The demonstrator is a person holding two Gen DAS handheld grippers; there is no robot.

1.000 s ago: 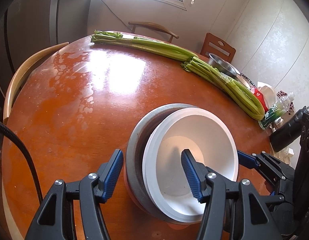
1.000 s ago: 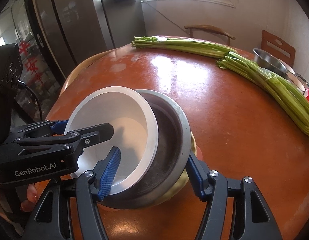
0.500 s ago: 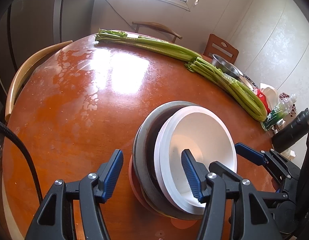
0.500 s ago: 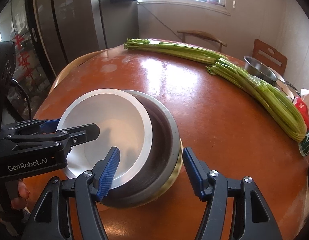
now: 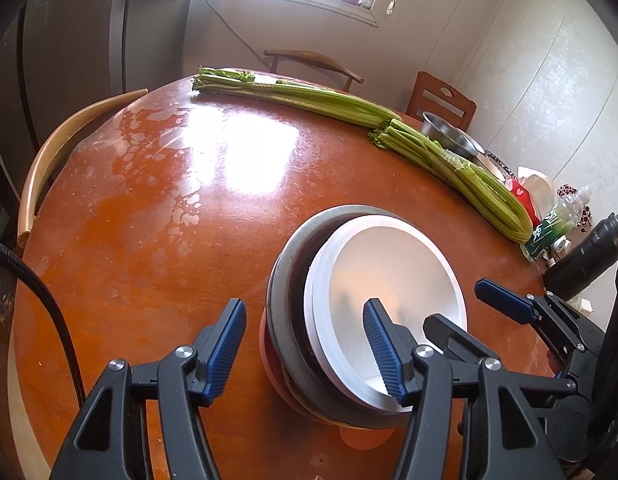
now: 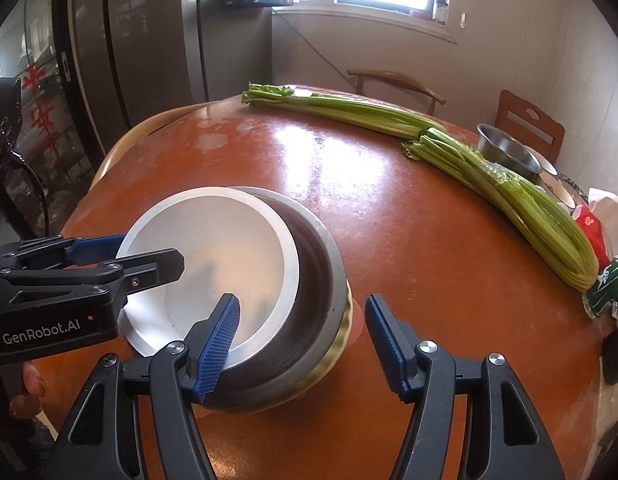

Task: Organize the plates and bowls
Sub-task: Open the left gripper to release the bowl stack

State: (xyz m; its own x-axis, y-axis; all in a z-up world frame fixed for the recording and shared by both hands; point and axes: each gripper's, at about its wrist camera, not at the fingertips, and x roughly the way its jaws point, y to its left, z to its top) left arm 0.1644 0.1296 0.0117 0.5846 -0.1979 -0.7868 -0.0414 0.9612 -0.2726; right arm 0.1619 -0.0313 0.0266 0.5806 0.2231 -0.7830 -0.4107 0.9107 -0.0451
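Observation:
A white bowl (image 5: 389,272) (image 6: 213,240) leans tilted inside a grey bowl (image 5: 285,280) (image 6: 317,280). Under them sit a pale ribbed bowl (image 6: 343,332) and an orange one (image 5: 269,352), stacked on the round brown table (image 5: 149,200). My left gripper (image 5: 304,308) is open astride the stack's near rim, with one finger inside the white bowl and the other outside, clear of the stack. My right gripper (image 6: 302,304) is open astride the opposite side, its left finger in the white bowl and its right finger off the grey wall. Each gripper shows in the other's view: left gripper (image 6: 143,250), right gripper (image 5: 455,302).
Two long celery bunches (image 5: 309,96) (image 5: 469,184) lie across the far half of the table. A steel bowl (image 5: 449,136), bags, a plastic bottle (image 5: 557,224) and a black bottle (image 5: 581,256) crowd the right edge. Chairs stand around the table. A hand (image 6: 29,384) holds the left gripper.
The white bowl leans a little more to one side of the grey bowl, baring more of its dark inside. Both grippers keep their width and stay astride the stack.

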